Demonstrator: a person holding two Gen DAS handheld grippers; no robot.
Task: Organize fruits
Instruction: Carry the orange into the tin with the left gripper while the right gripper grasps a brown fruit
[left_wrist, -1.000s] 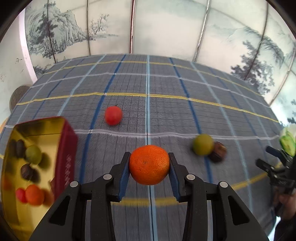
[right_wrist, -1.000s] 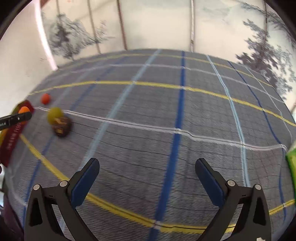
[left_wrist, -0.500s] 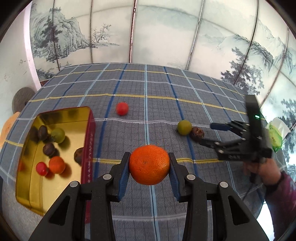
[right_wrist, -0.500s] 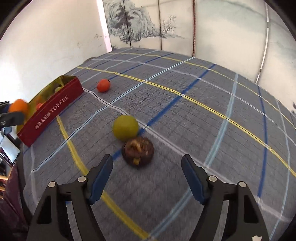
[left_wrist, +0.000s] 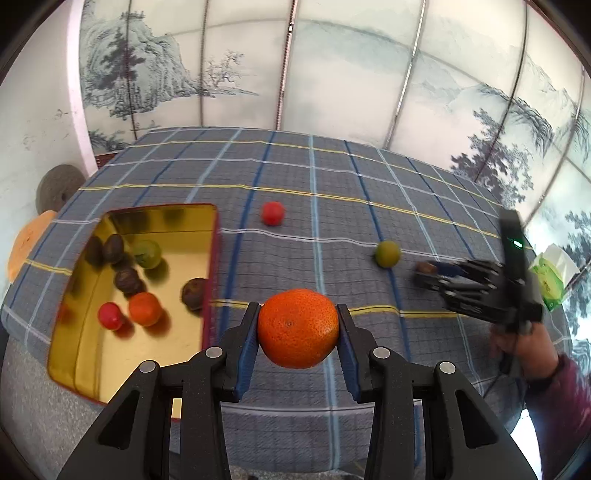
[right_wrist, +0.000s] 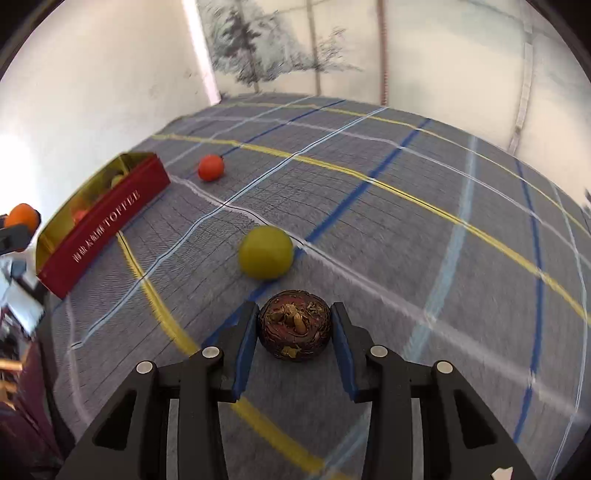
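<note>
Tin (left_wrist: 212, 258) left on cloth (left_wrist: 332, 192); tomato (left_wrist: 273, 213) beyond; lime (left_wrist: 388, 253) right.

Glossy gold tin (left_wrist: 207, 218), woven tablecloth (left_wrist: 332, 177)

far fruit in the tin (left_wrist: 110, 236) blurs; tissue pack (left_wrist: 550, 273) is edge-cut.

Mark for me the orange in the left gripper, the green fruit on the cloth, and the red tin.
orange (left_wrist: 297, 328), left wrist view, middle of its peel.
green fruit (right_wrist: 265, 252), right wrist view, centre of its near side.
red tin (right_wrist: 107, 225), right wrist view, lettered red side wall.
</note>
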